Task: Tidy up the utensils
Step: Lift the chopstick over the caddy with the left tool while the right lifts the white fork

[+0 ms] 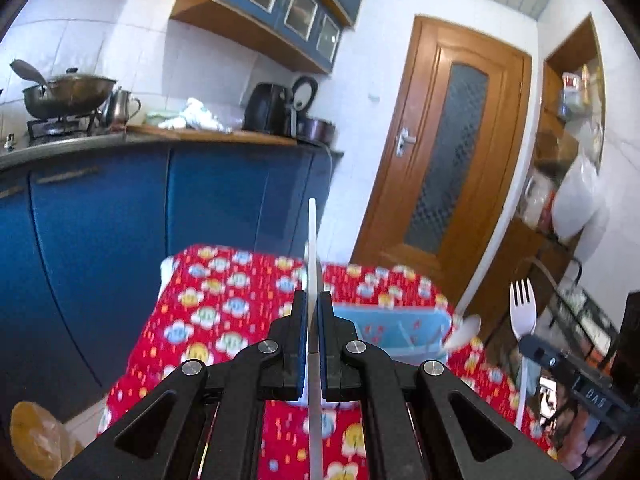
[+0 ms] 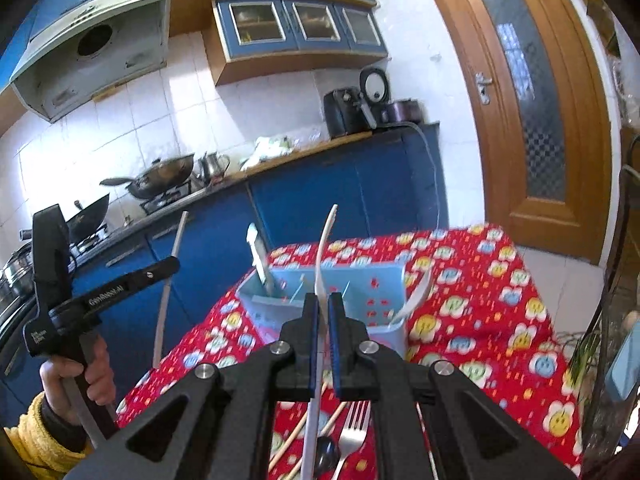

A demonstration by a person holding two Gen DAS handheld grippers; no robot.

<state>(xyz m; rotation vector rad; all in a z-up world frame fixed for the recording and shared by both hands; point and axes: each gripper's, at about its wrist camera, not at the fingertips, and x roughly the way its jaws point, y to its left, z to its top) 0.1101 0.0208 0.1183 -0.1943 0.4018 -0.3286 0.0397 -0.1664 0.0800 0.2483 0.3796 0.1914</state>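
My left gripper [image 1: 313, 300] is shut on a thin white chopstick [image 1: 312, 240] that points up, held above the red flowered tablecloth [image 1: 224, 312]. My right gripper [image 2: 323, 300] is shut on a white plastic fork; its curved handle [image 2: 326, 240] shows in the right wrist view and its tines [image 1: 522, 300] in the left wrist view. A light blue divided utensil holder [image 2: 360, 292] stands on the table just past the right gripper, with a white utensil [image 2: 258, 256] in its left compartment and another [image 2: 418, 292] at its right. It also shows in the left wrist view [image 1: 384, 328].
A metal fork [image 2: 354, 432], a dark spoon [image 2: 326, 452] and wooden chopsticks [image 2: 304, 428] lie on the cloth below the right gripper. Blue kitchen cabinets [image 1: 120, 232] with a stove and wok [image 1: 66, 94] stand behind the table. A wooden door [image 1: 444, 152] is at the right.
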